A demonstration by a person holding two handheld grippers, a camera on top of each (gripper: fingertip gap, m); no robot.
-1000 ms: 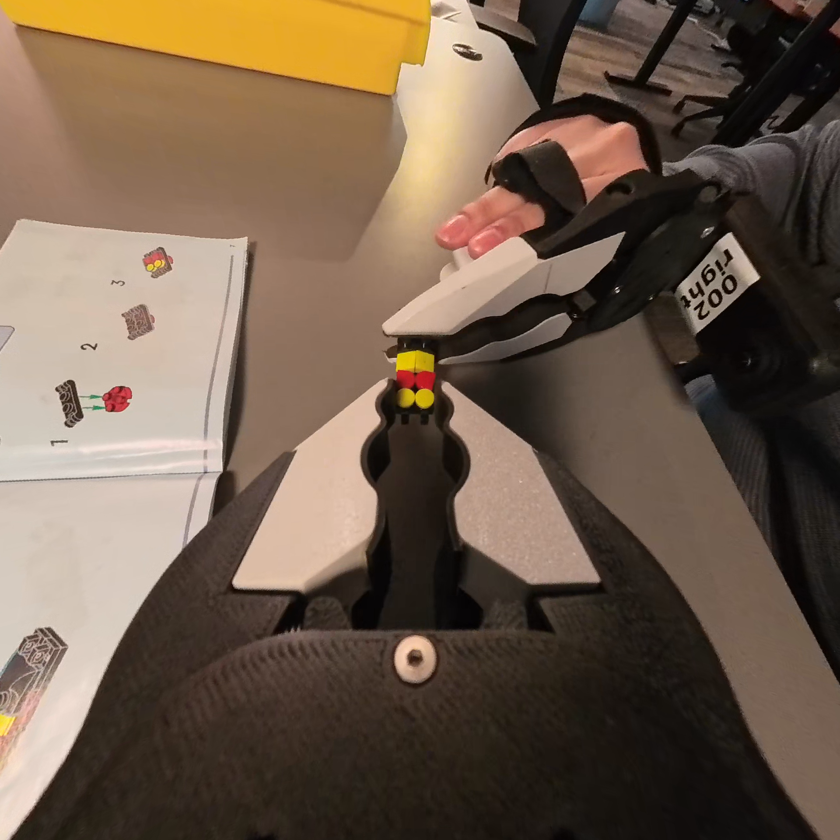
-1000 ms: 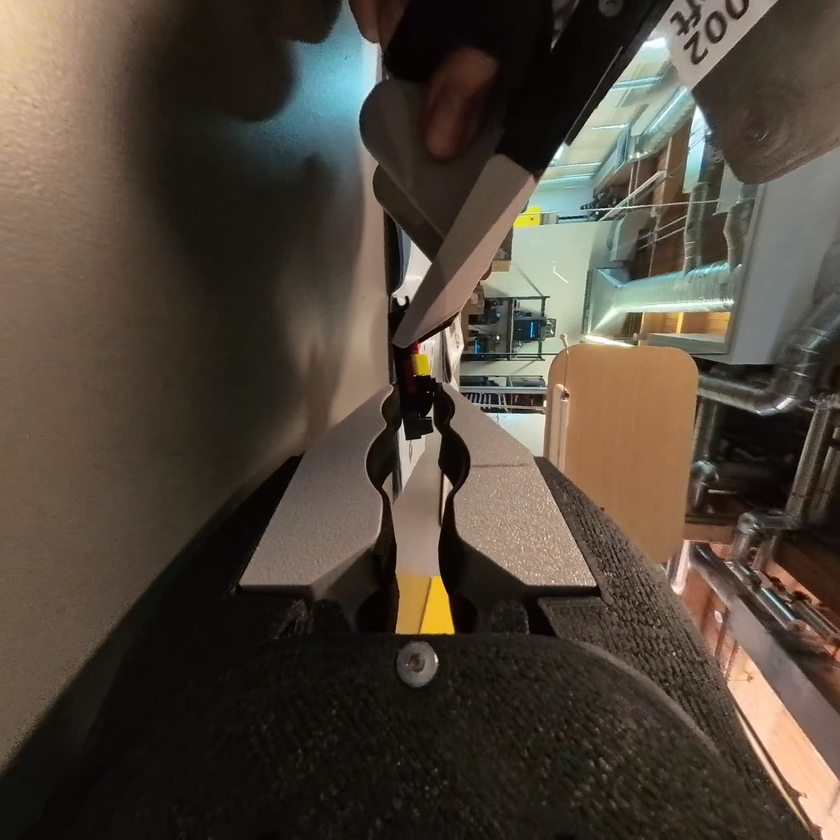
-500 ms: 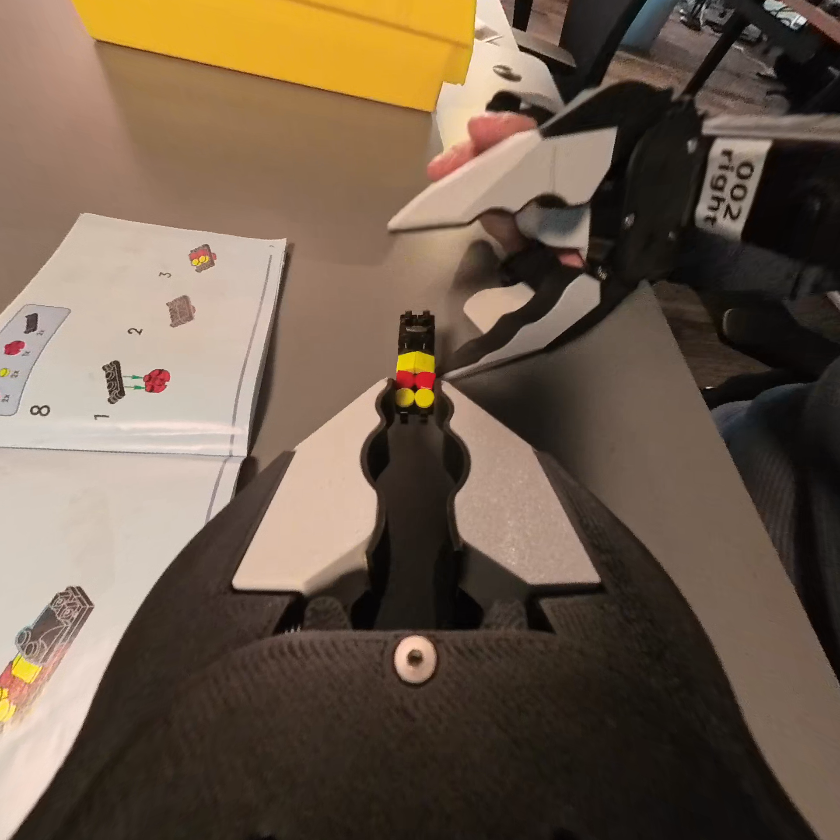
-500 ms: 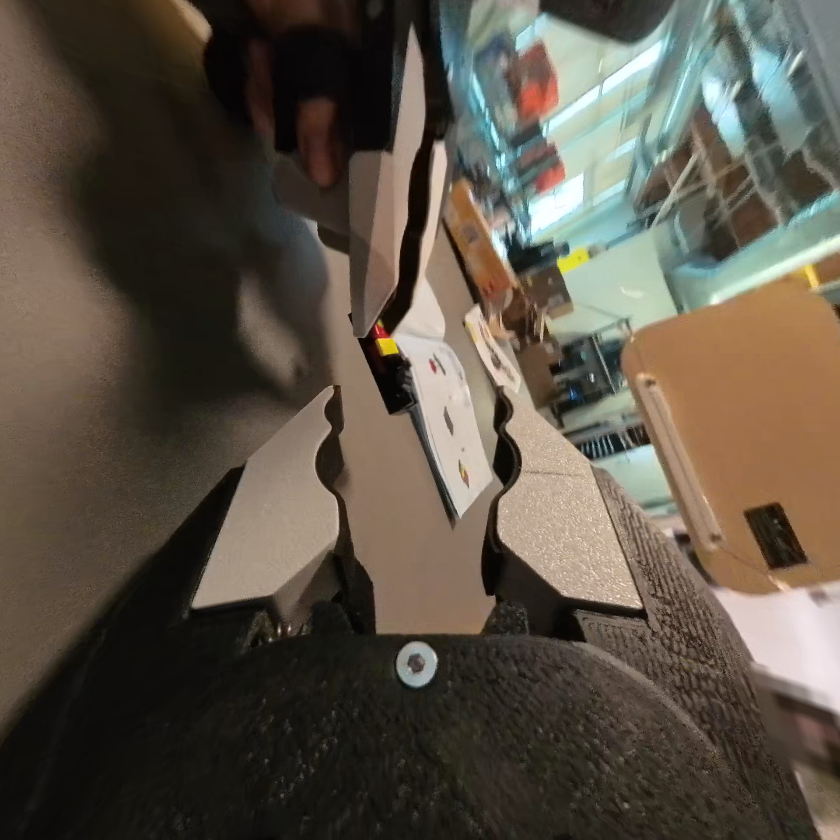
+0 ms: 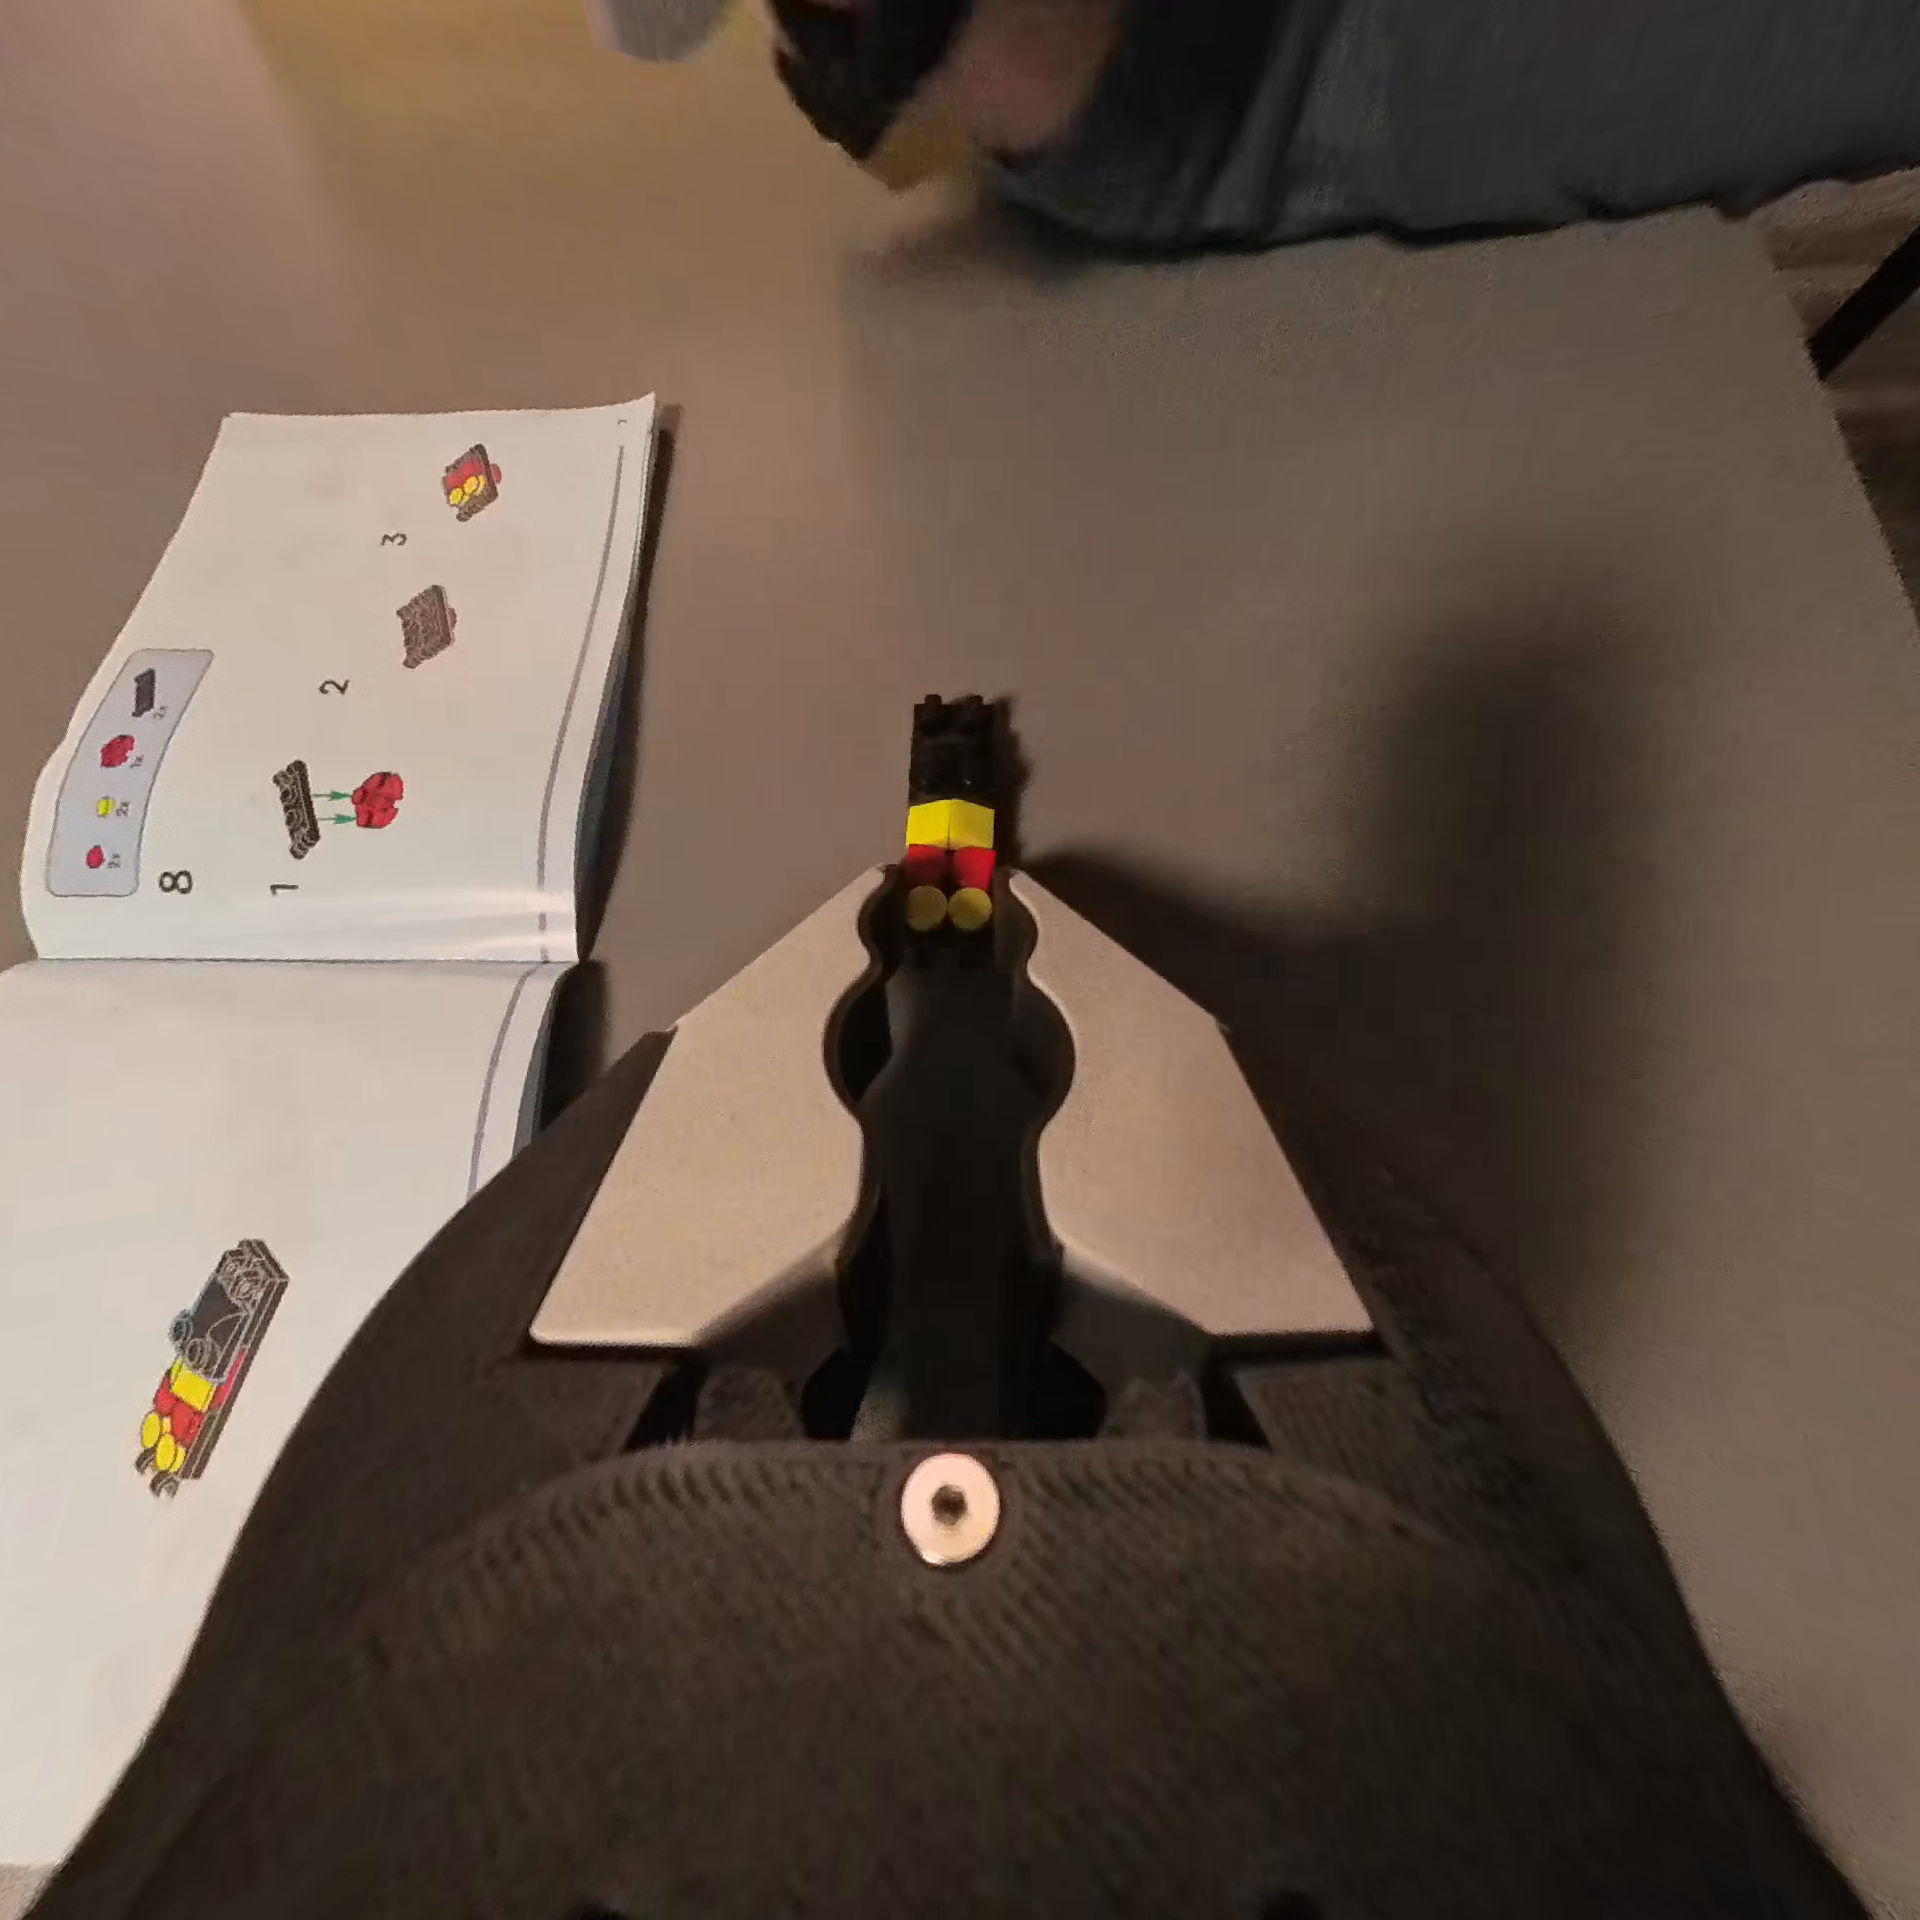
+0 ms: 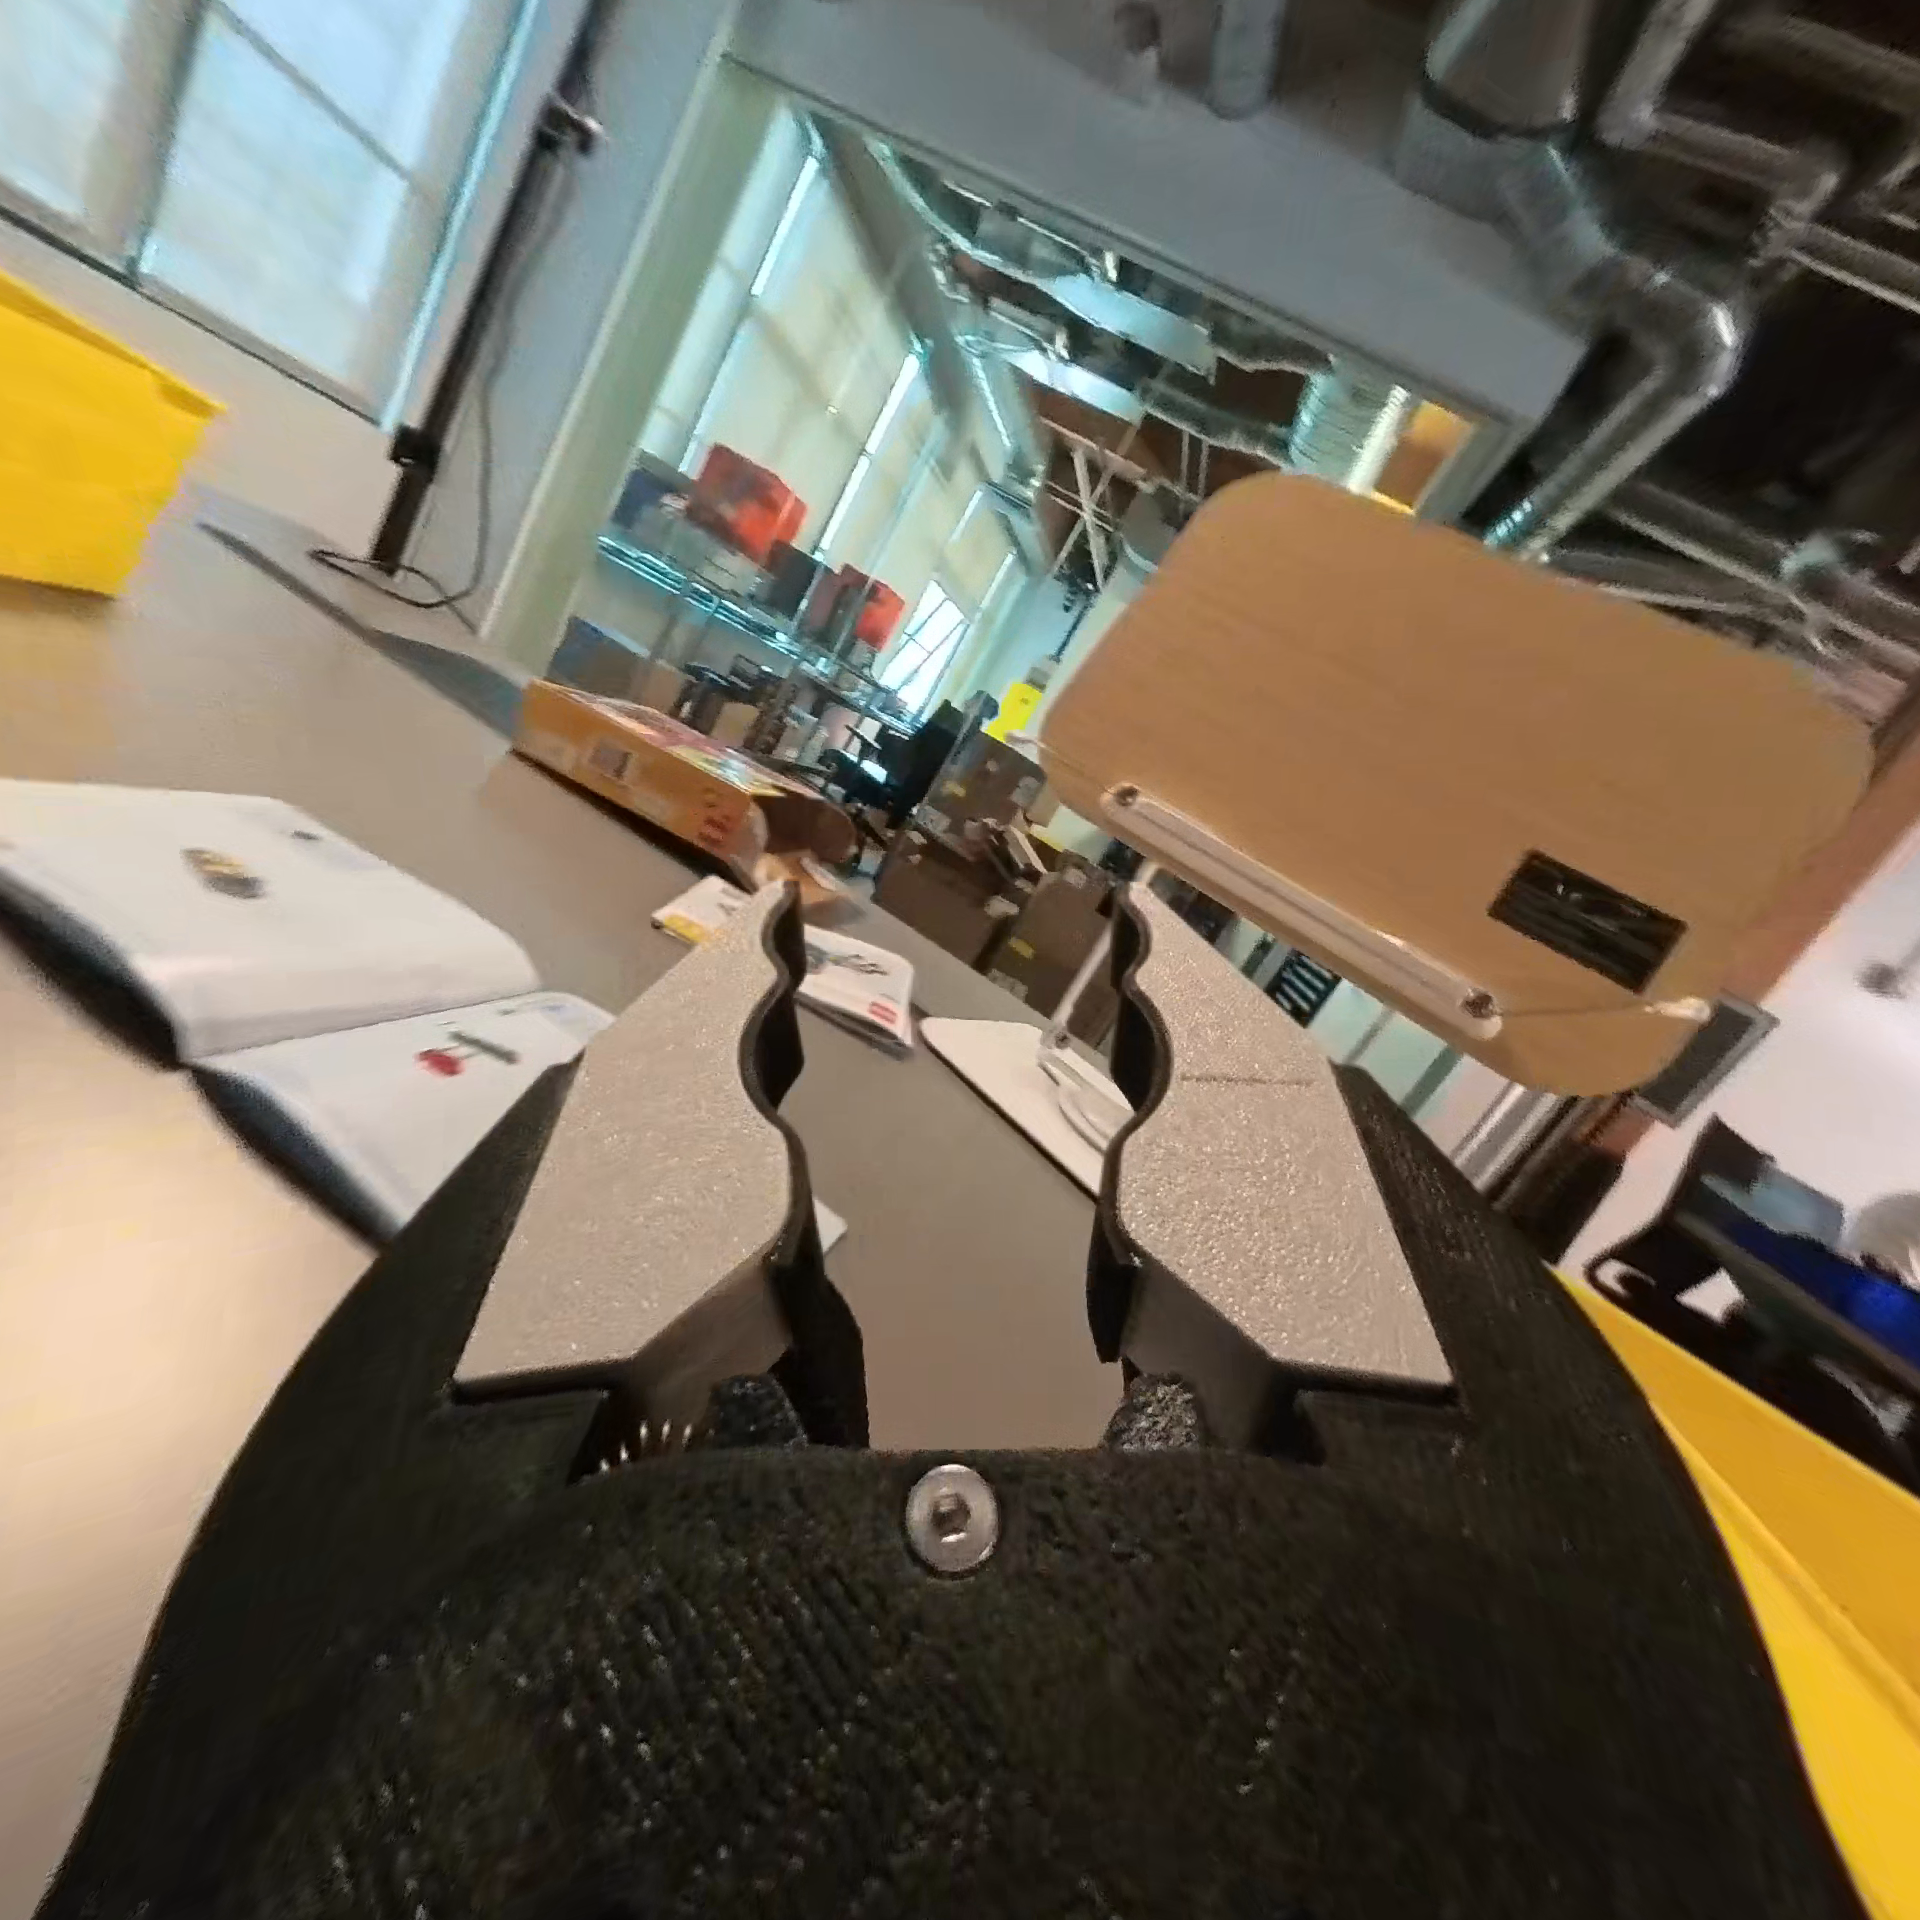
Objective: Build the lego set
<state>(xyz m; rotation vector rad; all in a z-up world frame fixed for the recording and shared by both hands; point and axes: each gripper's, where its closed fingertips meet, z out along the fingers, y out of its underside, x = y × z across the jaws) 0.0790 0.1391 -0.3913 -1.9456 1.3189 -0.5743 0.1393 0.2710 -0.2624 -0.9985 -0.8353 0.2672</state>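
My left gripper [image 5: 948, 902] is shut on a small lego build [image 5: 952, 821]: a black plate with yellow round studs, red pieces and a yellow brick on it, its black end sticking out past my fingertips above the grey table [image 5: 1351, 623]. My right gripper [image 6: 951, 914] is open and empty, held low over the table and pointing across it. The open instruction booklet [image 5: 343, 707] lies left of the build; it also shows in the right wrist view [image 6: 270, 956]. The blurred right gripper and hand [image 5: 883, 73] sit at the top edge of the left wrist view.
A yellow bin [image 6: 73, 488] stands at the far left in the right wrist view, and another yellow edge [image 6: 1787, 1538] is at the right. An orange lego box [image 6: 655, 779] and leaflets [image 6: 852, 977] lie farther along the table. A wooden lamp head [image 6: 1455, 790] hangs above on the right. The wooden lamp head [image 6: 1455, 790] lies some 35 cm from my right tips, 50 cm from my left tips.
My right gripper let go of the build, opened wide and pulled away to the far side, turning level with the table. My left gripper kept hold of the build and tipped downward.
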